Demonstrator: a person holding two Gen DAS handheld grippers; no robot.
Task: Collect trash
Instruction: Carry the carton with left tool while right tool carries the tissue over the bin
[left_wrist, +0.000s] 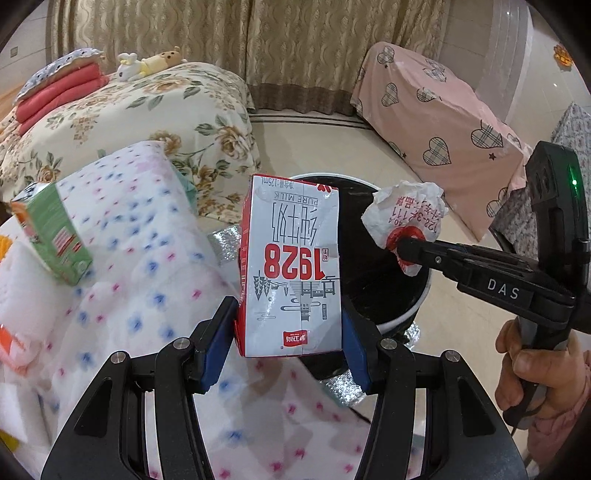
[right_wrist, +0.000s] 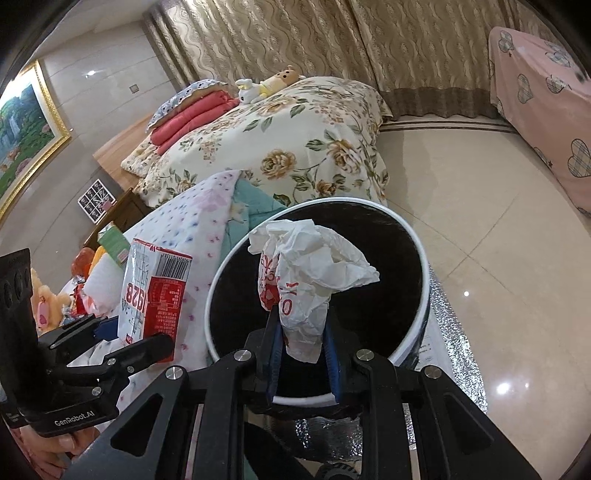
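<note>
Milk carton: white and red, printed "1928", upside down; gripped low on its sides by the left gripper, blue pads pressed to both faces. Held in the air beside the bin's near-left rim.
Crumpled wrapper: white paper with red print; pinched at its lower end in the right gripper, jaws closed narrow on it. It hangs directly over the bin's mouth.
Trash bin: round, white rim, black liner, open top; stands on the floor on a silver foil mat.
Left gripper pose: points forward and slightly down, carton upright between the jaws.
Right gripper pose: reaches in from the right in the left wrist view; the person's right hand wraps the handle.
Left of bin: patterned quilt touching the bin's left side, with a green carton lying on it.
Open room: bare tiled floor right of and beyond the bin; floral bed behind it.
</note>
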